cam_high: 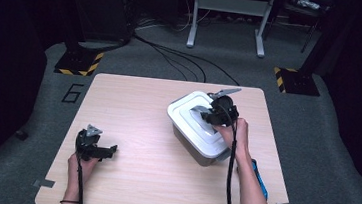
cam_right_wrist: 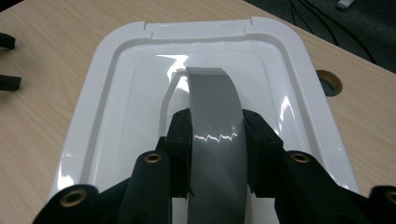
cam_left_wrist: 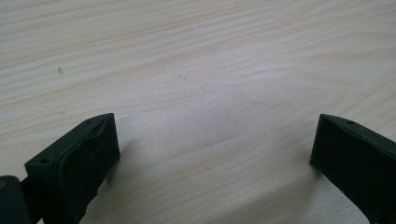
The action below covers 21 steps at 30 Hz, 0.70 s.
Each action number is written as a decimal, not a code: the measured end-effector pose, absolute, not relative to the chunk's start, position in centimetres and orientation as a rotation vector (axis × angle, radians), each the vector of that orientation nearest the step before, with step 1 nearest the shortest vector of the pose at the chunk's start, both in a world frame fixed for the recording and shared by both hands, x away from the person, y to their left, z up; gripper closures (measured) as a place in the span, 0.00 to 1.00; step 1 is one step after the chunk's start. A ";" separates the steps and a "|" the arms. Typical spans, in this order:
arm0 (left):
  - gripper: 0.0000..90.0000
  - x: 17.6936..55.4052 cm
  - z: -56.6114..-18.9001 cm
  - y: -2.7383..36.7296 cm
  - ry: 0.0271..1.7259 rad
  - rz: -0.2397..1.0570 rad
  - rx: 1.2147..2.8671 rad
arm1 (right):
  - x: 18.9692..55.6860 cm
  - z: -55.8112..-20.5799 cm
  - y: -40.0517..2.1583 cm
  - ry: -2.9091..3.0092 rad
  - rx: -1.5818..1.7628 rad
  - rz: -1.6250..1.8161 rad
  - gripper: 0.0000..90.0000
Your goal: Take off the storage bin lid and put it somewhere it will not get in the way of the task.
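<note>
We see a matt, pale wood-grain tabletop (cam_left_wrist: 210, 60), a glossy white plastic lid (cam_right_wrist: 107, 102) with a smooth, shiny grey plastic handle (cam_right_wrist: 215, 135), and dull black jaws.

grey handle (cam_right_wrist: 215, 140): lower end cut off | container (cam_high: 192, 143) contents: hidden under lid (cam_right_wrist: 121, 93)

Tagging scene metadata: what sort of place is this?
Likely a lab data-collection station, not a home: one bare table on grey floor, hazard-striped stand bases, loose cables, and a floor marking "6".
</note>
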State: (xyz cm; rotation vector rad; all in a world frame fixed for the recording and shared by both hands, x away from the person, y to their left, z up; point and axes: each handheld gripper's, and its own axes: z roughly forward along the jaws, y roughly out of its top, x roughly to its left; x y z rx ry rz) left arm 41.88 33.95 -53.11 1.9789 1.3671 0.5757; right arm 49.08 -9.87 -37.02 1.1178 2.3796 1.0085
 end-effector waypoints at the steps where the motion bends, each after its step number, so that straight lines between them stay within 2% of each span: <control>1: 0.01 41.9 -53.1 33.9 1.368 0.575 1.979 | 49.1 -36.9 -9.9 2.384 1.104 1.005 0.74; 21: 0.01 41.9 -53.1 34.0 1.367 0.576 1.979 | 48.6 -34.7 -11.7 2.306 1.141 1.046 0.74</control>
